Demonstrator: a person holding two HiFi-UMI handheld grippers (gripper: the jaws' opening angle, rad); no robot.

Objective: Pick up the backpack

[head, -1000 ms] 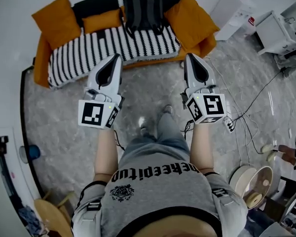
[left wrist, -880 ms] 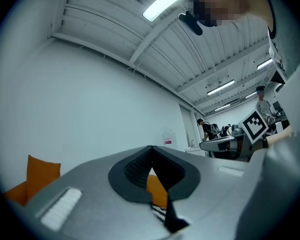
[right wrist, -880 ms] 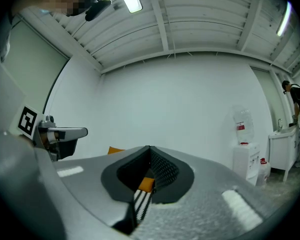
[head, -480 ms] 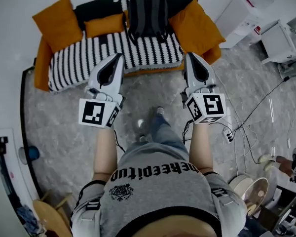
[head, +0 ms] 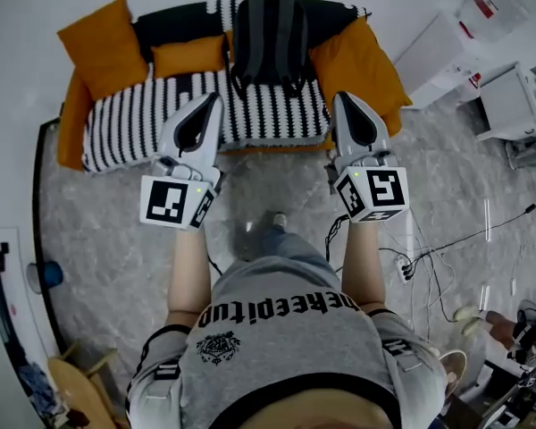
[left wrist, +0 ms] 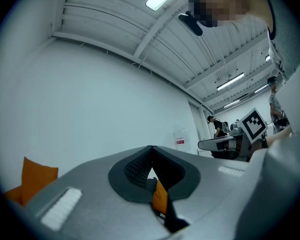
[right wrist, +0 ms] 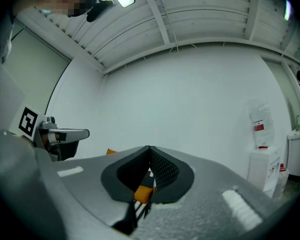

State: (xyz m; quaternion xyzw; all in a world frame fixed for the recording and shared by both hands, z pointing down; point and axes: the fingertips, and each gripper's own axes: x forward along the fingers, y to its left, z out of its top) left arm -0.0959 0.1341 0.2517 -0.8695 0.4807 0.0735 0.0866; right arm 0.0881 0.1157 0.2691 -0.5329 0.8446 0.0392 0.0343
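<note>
A person stands facing a black-and-white striped sofa [head: 134, 119] on which a black and grey fabric backpack [head: 270, 34] sits untouched.
The backpack stands upright at the middle of the sofa against the backrest, with a small orange cushion [head: 189, 54] on one side and a large orange cushion [head: 357, 56] on the other. The left hand-held gripper [head: 212, 98] and the right hand-held gripper [head: 342, 96] are held out side by side, well apart from each other. From above, their tips appear over the sofa's front edge, short of the backpack. Both are clenched, jaw tips meeting, with nothing grasped. A grey marbled floor [head: 98, 231] lies underfoot.
</note>
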